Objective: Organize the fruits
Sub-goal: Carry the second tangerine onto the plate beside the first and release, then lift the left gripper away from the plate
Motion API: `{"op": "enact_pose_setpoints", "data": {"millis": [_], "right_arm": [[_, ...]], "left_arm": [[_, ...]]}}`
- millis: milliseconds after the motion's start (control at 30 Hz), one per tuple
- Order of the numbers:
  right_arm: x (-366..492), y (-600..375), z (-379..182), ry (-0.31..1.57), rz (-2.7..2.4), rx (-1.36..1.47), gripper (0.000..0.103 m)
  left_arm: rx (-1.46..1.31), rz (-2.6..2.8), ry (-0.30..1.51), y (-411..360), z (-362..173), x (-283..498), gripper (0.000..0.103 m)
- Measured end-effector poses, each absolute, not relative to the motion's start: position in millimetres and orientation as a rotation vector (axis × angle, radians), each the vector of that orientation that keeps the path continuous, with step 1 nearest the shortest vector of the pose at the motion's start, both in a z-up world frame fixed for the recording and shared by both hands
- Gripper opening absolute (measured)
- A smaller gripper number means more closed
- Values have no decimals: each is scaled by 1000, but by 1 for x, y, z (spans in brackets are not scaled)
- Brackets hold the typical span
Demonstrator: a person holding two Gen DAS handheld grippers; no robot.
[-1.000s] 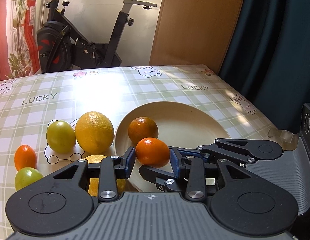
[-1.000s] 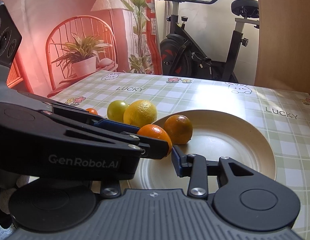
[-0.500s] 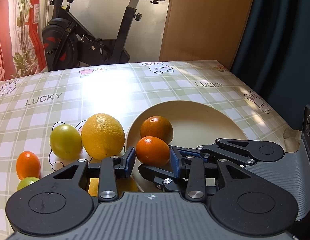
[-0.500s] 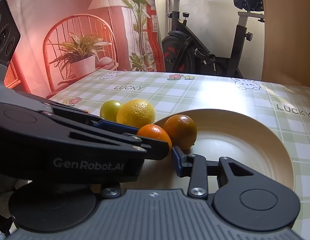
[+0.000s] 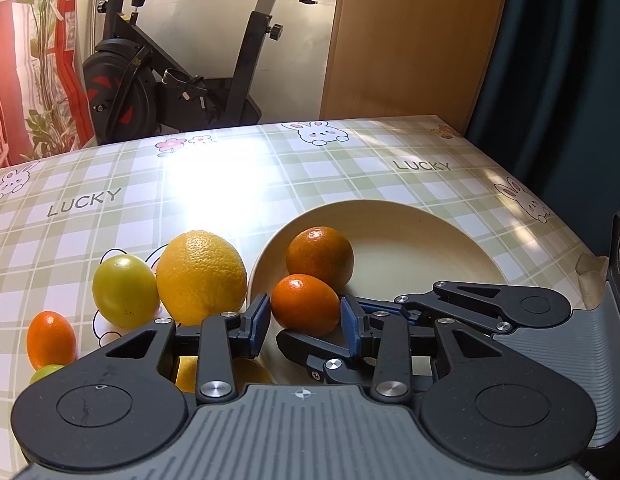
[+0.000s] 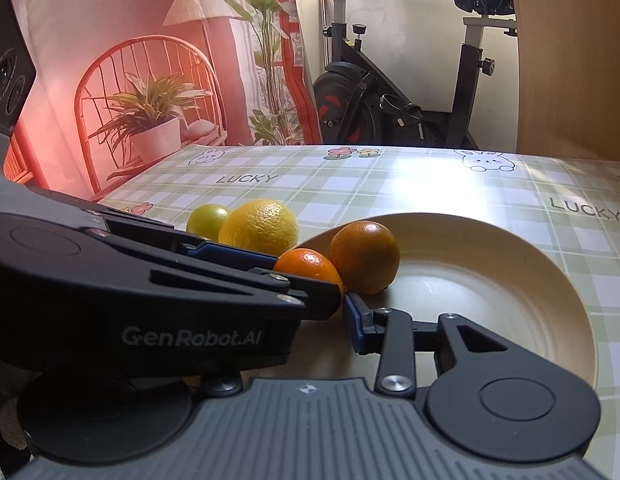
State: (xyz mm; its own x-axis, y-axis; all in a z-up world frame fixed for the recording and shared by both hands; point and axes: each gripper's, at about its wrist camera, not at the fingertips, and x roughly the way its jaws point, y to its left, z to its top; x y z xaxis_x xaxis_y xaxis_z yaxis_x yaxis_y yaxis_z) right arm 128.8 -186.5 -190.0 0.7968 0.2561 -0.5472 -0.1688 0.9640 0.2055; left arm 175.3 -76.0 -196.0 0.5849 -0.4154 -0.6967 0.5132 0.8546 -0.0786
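A cream plate (image 5: 429,240) (image 6: 509,280) holds a dark orange (image 5: 319,256) (image 6: 365,256) and a small orange (image 5: 305,305) (image 6: 308,266) at its near-left rim. My left gripper (image 5: 306,320) is open, with the small orange lying on the plate between its blue pads, which stand slightly apart from it. My right gripper (image 6: 310,308) sits low over the plate's near edge; the left gripper's body hides its left finger. It also shows in the left wrist view (image 5: 389,320), under the left gripper.
On the checked tablecloth (image 5: 230,184) left of the plate lie a large yellow citrus (image 5: 201,278) (image 6: 260,227), a green fruit (image 5: 125,291) (image 6: 208,219), a small orange (image 5: 51,338), another green fruit (image 5: 46,372) and a yellow fruit (image 5: 186,372) under the gripper. An exercise bike (image 5: 170,80) stands behind the table.
The left gripper's pads have parted slightly from the small orange, which now rests on the plate. Both views have tilted and shifted a little.
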Motion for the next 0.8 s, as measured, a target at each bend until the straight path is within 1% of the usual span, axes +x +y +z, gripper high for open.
{"op": "enact_pose_setpoints", "data": {"millis": [333, 600, 733, 767, 800], "right_arm": [[128, -190, -191, 611, 229, 179, 40], [124, -195, -190, 593, 234, 211, 40], [118, -197, -188, 567, 238, 224, 40], [117, -197, -187, 558, 243, 225, 40], [115, -196, -187, 552, 244, 224, 40]], "left_arm": [[140, -529, 768, -74, -195, 174, 41], [86, -515, 731, -65, -181, 170, 42], [29, -482, 694, -52, -168, 164, 48], [12, -468, 690, -47, -166, 162, 54], [-9, -449, 682, -40, -164, 160, 58]]}}
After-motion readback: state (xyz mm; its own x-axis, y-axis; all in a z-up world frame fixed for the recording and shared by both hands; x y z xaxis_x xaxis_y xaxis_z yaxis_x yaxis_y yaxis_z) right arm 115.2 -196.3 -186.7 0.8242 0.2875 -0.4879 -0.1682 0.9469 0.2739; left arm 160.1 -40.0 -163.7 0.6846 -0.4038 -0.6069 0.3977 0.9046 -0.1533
